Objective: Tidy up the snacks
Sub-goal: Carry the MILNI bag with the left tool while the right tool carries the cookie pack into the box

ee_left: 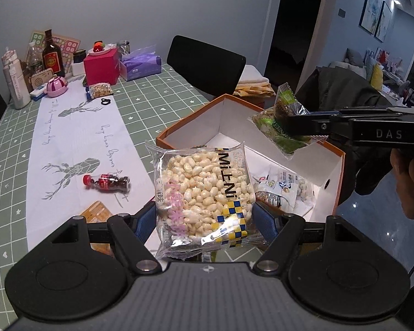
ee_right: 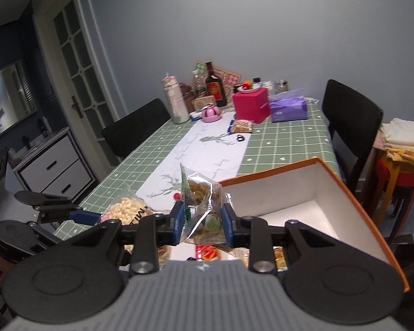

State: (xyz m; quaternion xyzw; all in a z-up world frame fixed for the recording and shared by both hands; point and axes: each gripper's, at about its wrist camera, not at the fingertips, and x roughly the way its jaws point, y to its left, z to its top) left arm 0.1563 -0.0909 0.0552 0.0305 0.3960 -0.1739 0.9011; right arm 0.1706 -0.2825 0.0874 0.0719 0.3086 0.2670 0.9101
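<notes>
My left gripper [ee_left: 204, 220] is shut on a clear puffed-rice snack packet [ee_left: 204, 193] and holds it at the near left edge of an orange box with a white inside [ee_left: 223, 118]. My right gripper [ee_right: 202, 222] is shut on a green snack packet [ee_right: 202, 207] and holds it above the box [ee_right: 331, 193]; it also shows in the left wrist view [ee_left: 287, 127], over the box's far right. Several wrapped snacks [ee_left: 281, 190] lie in the box. The puffed-rice packet [ee_right: 127, 209] and left gripper show at the left of the right wrist view.
A small cola bottle [ee_left: 107, 183] and an orange packet [ee_left: 96, 212] lie on the white runner [ee_left: 77, 138]. A nut packet [ee_left: 100, 89], red box [ee_left: 102, 66], tissue pack [ee_left: 140, 64] and bottles [ee_left: 52, 55] stand at the far end. Black chairs [ee_left: 204, 63] flank the table.
</notes>
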